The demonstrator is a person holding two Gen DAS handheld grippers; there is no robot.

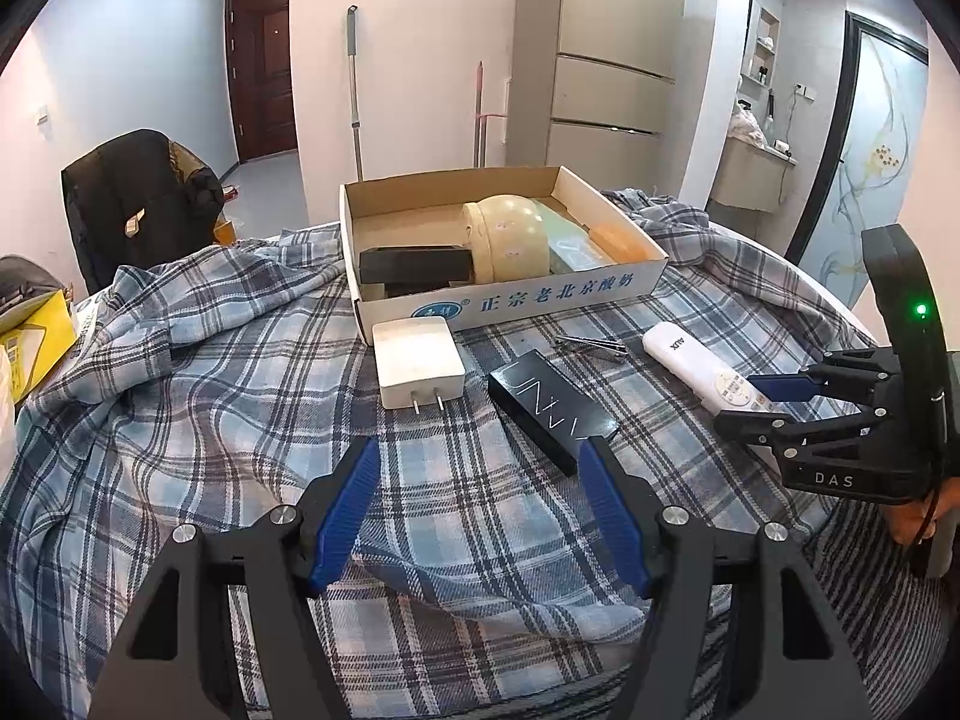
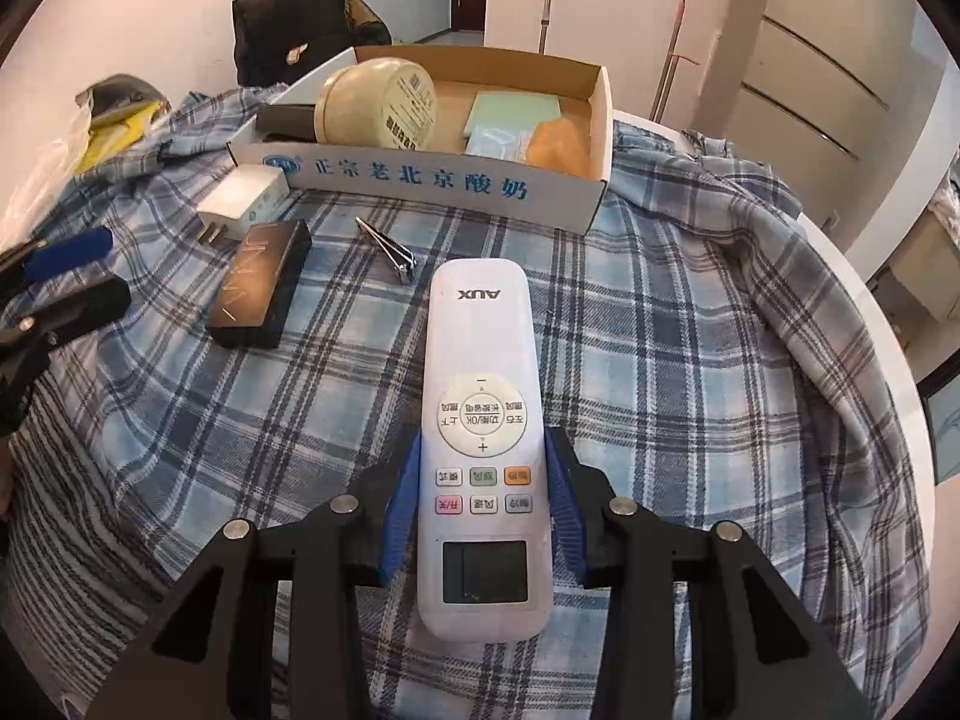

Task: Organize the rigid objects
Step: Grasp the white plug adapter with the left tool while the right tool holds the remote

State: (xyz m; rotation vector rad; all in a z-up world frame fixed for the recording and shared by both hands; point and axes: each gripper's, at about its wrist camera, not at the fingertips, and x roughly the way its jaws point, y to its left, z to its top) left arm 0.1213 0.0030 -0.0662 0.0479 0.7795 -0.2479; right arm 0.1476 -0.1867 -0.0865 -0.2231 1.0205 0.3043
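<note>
A white AUX remote (image 2: 483, 420) lies on the plaid cloth, and my right gripper (image 2: 485, 450) is shut on its near half; it also shows in the left wrist view (image 1: 702, 369). My left gripper (image 1: 480, 456) is open and empty above the cloth, just in front of a black box (image 1: 549, 411) and a white charger (image 1: 418, 362). Metal nail clippers (image 1: 591, 345) lie beyond them. An open cardboard box (image 1: 576, 291) at the back holds a cream round tin (image 1: 510, 237), a dark box, green packets and an orange item.
The plaid cloth (image 1: 240, 420) covers a round white table (image 2: 888, 324). A dark chair (image 1: 132, 204) stands back left, with yellow packaging (image 1: 30, 336) at the left edge. A fridge and mop handles stand behind the table.
</note>
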